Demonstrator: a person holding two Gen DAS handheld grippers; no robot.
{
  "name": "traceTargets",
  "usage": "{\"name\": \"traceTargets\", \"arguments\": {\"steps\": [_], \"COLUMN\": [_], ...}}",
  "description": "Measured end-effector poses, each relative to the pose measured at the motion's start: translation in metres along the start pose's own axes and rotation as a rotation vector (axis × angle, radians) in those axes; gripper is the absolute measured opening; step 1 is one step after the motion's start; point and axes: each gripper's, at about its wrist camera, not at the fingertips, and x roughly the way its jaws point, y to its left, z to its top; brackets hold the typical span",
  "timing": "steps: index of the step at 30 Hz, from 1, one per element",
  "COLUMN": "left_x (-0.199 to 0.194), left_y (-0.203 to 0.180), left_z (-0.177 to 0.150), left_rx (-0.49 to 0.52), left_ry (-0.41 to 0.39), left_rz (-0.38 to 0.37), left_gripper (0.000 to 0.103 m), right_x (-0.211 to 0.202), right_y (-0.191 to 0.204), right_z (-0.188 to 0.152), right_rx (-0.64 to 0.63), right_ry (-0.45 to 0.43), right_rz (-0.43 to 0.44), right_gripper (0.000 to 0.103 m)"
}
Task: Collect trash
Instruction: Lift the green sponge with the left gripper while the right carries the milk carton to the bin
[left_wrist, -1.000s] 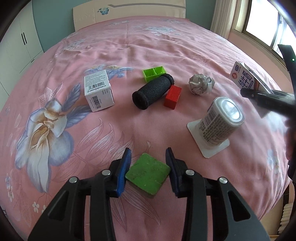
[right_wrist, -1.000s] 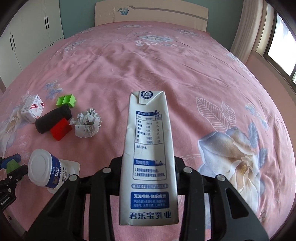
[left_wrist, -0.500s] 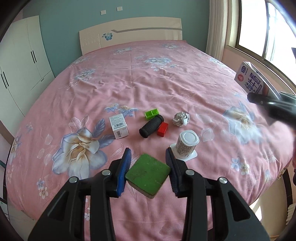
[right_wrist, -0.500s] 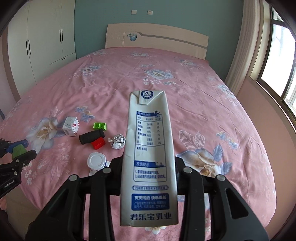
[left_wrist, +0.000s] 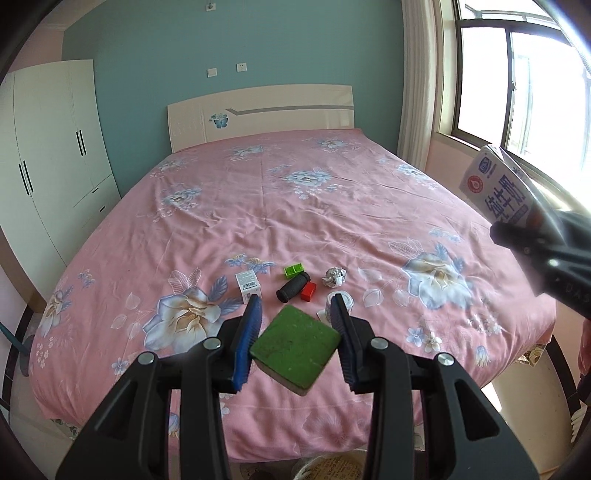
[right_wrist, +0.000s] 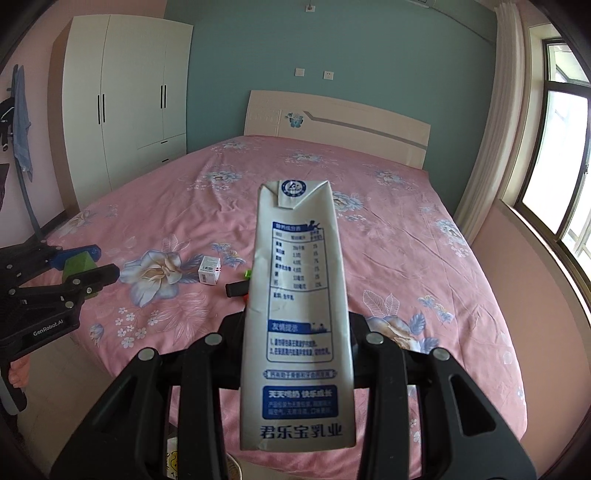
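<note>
left tongs (left_wrist: 295, 343) clamp sponge (left_wrist: 295, 349); right tongs (right_wrist: 295, 332) clamp carton (right_wrist: 297, 314)

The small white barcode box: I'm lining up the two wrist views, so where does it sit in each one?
Left wrist view: the small white barcode box stands on the pink bedspread just above the left gripper, left of the black foam roller.
Right wrist view: the box is left of the milk carton, beside the big printed flower.
Shared landmark: the headboard's blue butterfly.
</note>
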Motion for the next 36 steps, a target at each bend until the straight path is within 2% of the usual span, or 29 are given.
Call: {"name": "traceTargets", "arguments": {"steps": [9,18,26,36], "left_x": [-0.066,-0.093,-0.08,-0.024], "left_y": [0.001,-0.005,-0.011,-0.02], "left_z": [-0.018,-0.043,-0.074,-0.135], "left_rx": [0.0,0.026,0.057,0.078], "left_ry": [-0.061,-0.057,0.007,0.185], "left_rz": [-0.003,-0.022,-0.032,-0.057], "left_gripper": [0.041,0.041,0.041,0.041], "right_x": [-0.087,-0.122,-0.106,-0.055], "right_y": [0.033,0.064,0.081,0.095], "right_z": [-0.02,-0.049,-0.084,-0.133], "right_rx": [-0.052,-0.1,-0.11,-0.082], "right_ry": [-0.05,-0.033,0.038,0.198], "right_rz": [0.036,0.078,0.127,0.173], "right_gripper": [0.037,0.037,0.037,0.037]}}
